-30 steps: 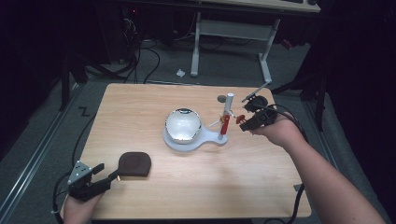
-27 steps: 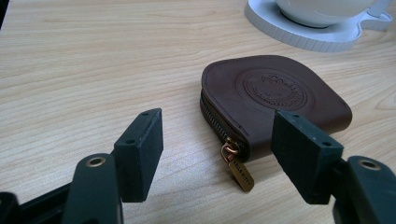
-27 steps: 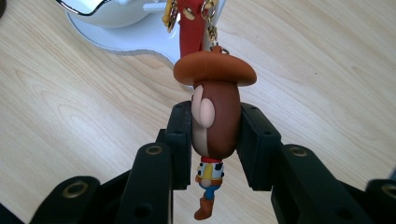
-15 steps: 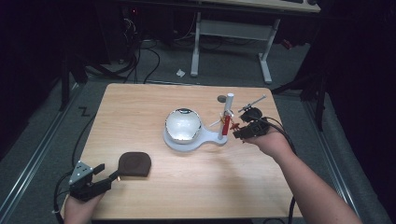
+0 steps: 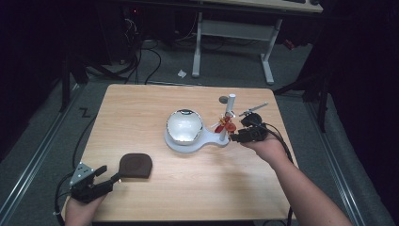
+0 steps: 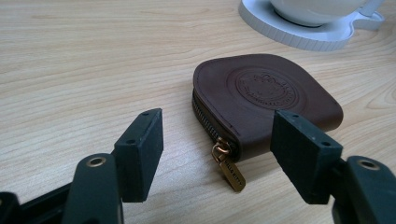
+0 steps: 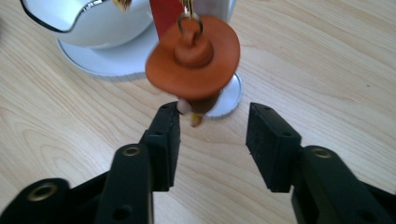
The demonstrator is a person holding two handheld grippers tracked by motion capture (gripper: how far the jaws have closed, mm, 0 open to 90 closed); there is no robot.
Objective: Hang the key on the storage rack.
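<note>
My right tongs (image 7: 212, 133) have just been opening, nothing between them, below the hanging hat charm (image 7: 193, 58); my left tongs (image 6: 217, 149) gape wide before the brown coin pouch (image 6: 266, 100).

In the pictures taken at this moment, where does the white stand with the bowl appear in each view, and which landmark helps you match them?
High view: the white stand sits at the table's centre, left of the right gripper.
Left gripper view: its base lies at the top right, beyond the brown pouch.
Right gripper view: it fills the top left, behind the hanging orange hat charm.
Shared landmark: the stand's round white base.
</note>
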